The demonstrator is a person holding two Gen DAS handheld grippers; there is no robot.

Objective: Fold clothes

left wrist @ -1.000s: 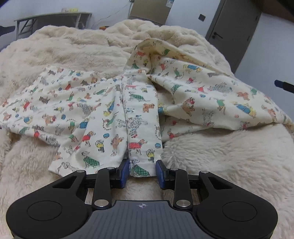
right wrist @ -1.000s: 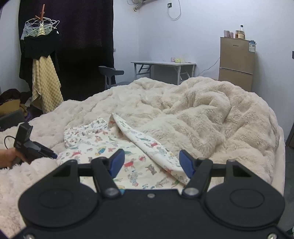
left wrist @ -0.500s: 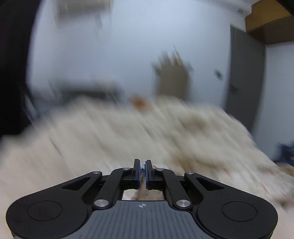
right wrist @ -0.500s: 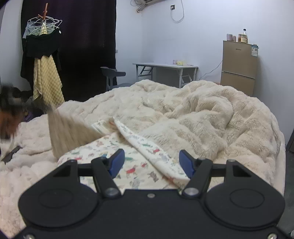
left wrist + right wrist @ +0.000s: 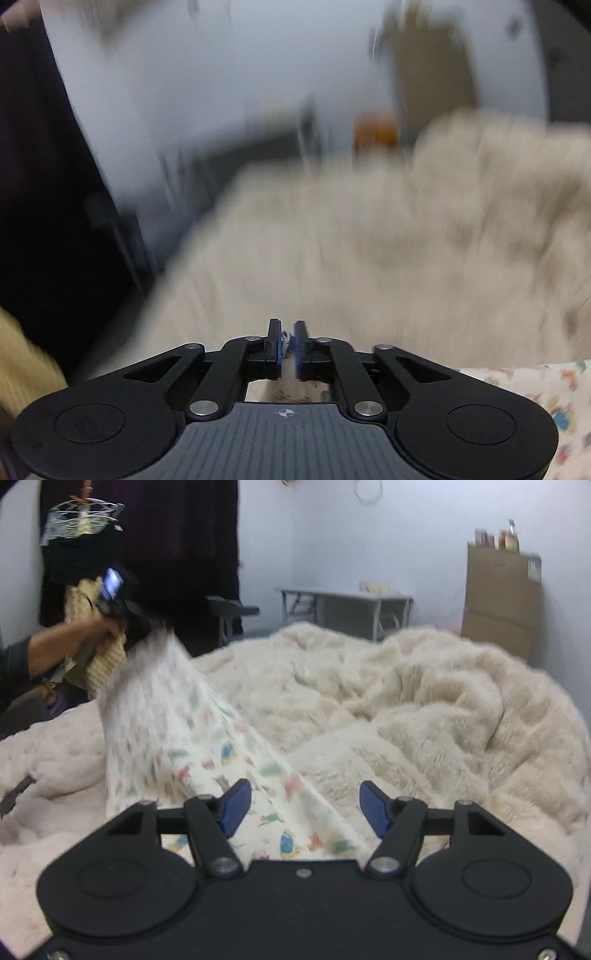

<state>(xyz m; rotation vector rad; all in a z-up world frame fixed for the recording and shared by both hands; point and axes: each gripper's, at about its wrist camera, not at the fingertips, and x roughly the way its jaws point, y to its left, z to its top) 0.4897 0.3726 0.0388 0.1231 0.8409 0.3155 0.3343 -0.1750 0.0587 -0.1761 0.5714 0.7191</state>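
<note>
A cream garment [image 5: 192, 734] printed with small coloured animals rises in a blurred tent shape off the fluffy blanket [image 5: 424, 709]. Its top corner is pinched by my left gripper [image 5: 122, 616], held high by a hand at the left of the right wrist view. In the motion-blurred left wrist view, my left gripper [image 5: 287, 341] is shut on a bit of the garment's cloth, with more of the garment [image 5: 543, 384] hanging at the lower right. My right gripper [image 5: 306, 803] is open just above the garment's lower part, with nothing between its fingers.
The cream fluffy blanket covers the whole bed. Behind it stand a grey folding table [image 5: 347, 605], a brown cabinet [image 5: 500, 594] and a dark chair [image 5: 231, 614]. Clothes hang on a rack [image 5: 83, 535] before a dark curtain at the left.
My left gripper shut on the garment's edge and swung it up and to the left, lifting the cloth off the bed. My right gripper stayed open and barely moved.
</note>
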